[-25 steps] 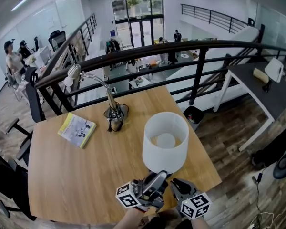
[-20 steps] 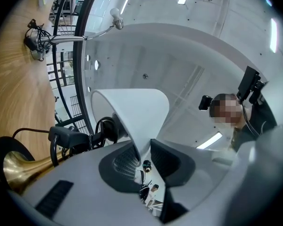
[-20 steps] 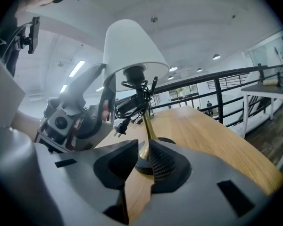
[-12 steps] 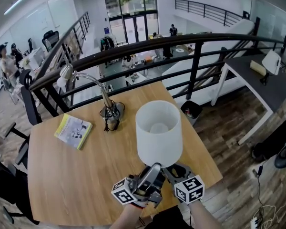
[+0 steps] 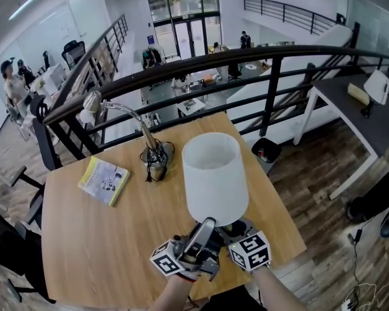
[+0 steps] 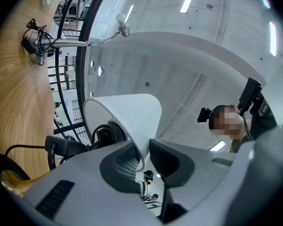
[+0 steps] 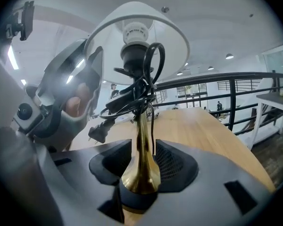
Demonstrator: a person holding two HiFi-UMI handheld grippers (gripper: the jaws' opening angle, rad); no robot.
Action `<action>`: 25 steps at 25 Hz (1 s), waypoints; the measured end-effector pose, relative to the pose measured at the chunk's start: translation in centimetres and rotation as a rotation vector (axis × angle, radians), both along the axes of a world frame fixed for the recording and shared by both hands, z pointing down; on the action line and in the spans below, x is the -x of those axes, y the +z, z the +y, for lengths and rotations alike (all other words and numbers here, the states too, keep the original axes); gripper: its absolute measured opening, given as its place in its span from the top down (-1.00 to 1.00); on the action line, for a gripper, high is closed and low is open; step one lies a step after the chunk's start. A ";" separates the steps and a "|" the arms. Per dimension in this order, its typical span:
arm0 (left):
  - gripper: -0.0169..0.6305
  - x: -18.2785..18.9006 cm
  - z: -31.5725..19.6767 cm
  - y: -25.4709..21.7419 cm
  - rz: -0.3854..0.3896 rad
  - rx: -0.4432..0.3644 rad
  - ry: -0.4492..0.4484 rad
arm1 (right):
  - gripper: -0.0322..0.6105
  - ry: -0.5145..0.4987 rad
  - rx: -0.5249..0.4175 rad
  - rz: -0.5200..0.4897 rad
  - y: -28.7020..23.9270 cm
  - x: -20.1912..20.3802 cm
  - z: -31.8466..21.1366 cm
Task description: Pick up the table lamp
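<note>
Table lamp (image 5: pixel 215 173): R gripper (image 7: pixel 142 169) pinches brass stem (image 7: pixel 142 135); L gripper (image 6: pixel 145 163) jaws closing round shade rim (image 6: pixel 139 146).

No legible text; yellow booklet (image 5: pixel 104 180) cover print perhaps there (too small).

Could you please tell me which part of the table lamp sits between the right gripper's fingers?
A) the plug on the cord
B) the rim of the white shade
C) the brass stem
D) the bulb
C: in the right gripper view, the brass stem stands upright, clamped between the right gripper's fingers, just above its flared foot.
</note>
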State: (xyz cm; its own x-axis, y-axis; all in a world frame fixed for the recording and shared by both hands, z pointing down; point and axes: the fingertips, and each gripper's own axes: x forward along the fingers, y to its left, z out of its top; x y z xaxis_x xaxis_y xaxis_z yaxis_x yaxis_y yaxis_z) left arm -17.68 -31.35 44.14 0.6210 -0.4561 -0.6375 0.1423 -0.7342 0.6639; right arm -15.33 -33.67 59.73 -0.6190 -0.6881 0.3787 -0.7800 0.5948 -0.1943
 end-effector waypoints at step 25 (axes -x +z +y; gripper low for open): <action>0.76 1.2 -3.0 -0.7 0.019 0.013 -0.064 | 0.56 -0.051 0.044 -0.017 -0.4 1.6 -2.6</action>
State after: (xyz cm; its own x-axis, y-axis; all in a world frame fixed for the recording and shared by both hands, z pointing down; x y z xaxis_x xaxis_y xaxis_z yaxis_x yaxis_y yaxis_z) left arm -18.91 -34.33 43.47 0.5779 -0.5027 -0.6429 0.1083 -0.7336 0.6709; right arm -16.92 -36.25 59.35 -0.6591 -0.6386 0.3972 -0.7456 0.6238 -0.2344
